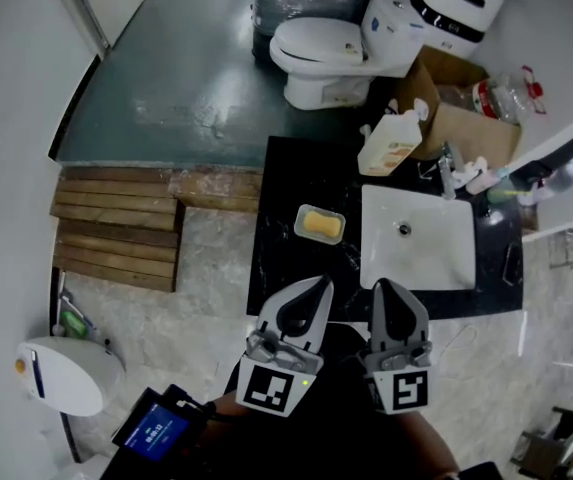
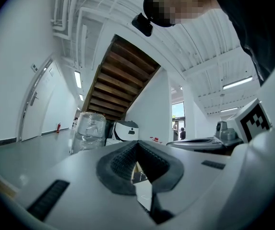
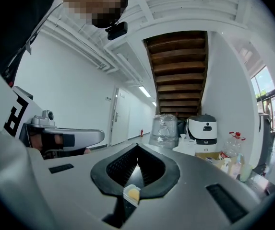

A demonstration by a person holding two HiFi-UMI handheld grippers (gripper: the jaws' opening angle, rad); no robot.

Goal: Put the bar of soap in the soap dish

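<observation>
A yellow bar of soap (image 1: 321, 225) lies in a small clear soap dish (image 1: 303, 214) on the black counter (image 1: 281, 268), left of the sink. Both grippers hover at the counter's near edge, short of the dish and pointing away from me. The left gripper (image 1: 323, 283) has its jaws closed tip to tip with nothing between them; in its own view the left gripper (image 2: 137, 143) looks the same. The right gripper (image 1: 382, 284) is likewise shut and empty. In the right gripper (image 3: 137, 148) view, the soap in its dish (image 3: 132, 193) shows through the gap under the jaws.
A white sink basin (image 1: 413, 236) with a faucet (image 1: 448, 173) sits right of the dish. A white jug (image 1: 390, 145) stands at the counter's far edge. Beyond are a toilet (image 1: 321, 56) and a cardboard box (image 1: 461, 118). Wooden steps (image 1: 116, 228) lie on the left.
</observation>
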